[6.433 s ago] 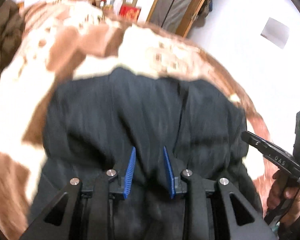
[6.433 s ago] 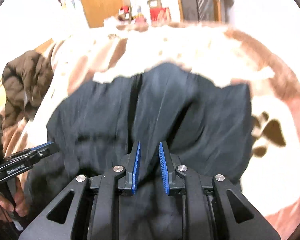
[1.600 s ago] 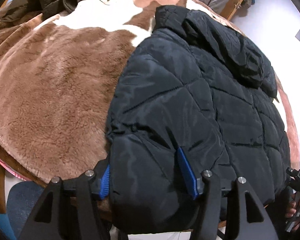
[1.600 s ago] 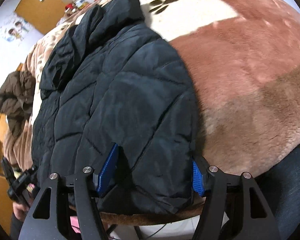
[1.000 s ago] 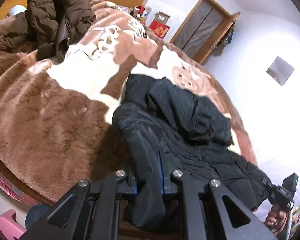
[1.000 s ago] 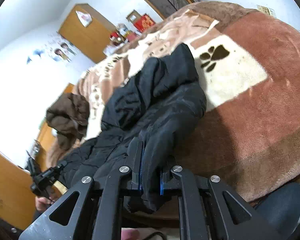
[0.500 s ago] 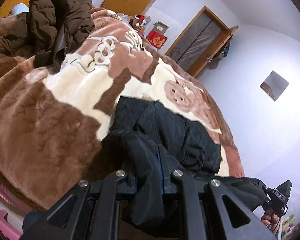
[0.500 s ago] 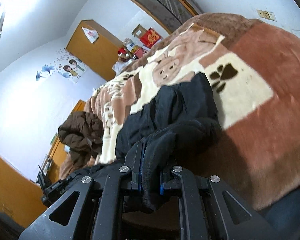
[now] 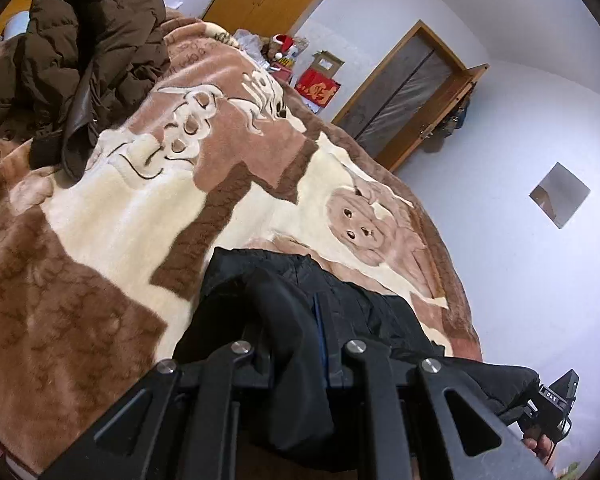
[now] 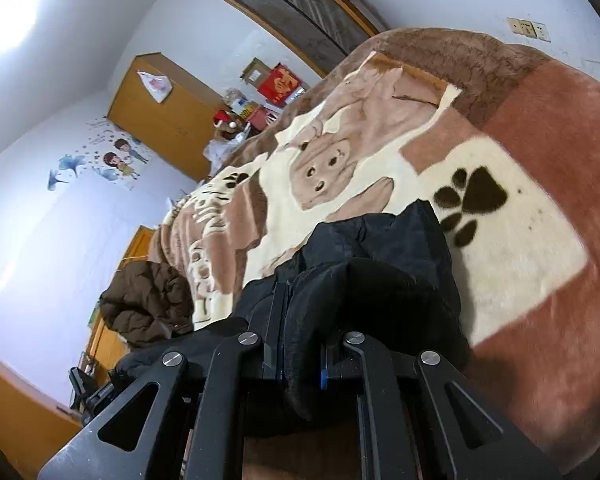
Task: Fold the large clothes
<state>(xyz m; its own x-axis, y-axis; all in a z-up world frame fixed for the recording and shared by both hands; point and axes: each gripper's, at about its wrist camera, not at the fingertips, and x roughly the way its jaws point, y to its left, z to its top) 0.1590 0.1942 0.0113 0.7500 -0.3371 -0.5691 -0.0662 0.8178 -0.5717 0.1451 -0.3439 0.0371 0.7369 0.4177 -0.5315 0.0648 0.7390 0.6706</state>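
Both the left gripper (image 9: 296, 354) and right gripper (image 10: 300, 354) have their jaws clamped on the black quilted puffer jacket (image 9: 364, 312); its slick padding may slip free onto the brown plush bed blanket (image 9: 100, 280)

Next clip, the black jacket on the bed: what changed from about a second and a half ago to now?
Then the black jacket lay flat, and both grippers were open around its near hem. Now the left hand-held gripper and right hand-held gripper are shut on that hem and have lifted it up and forward over the jacket's far part. The brown coat and the blanket stayed as they were.
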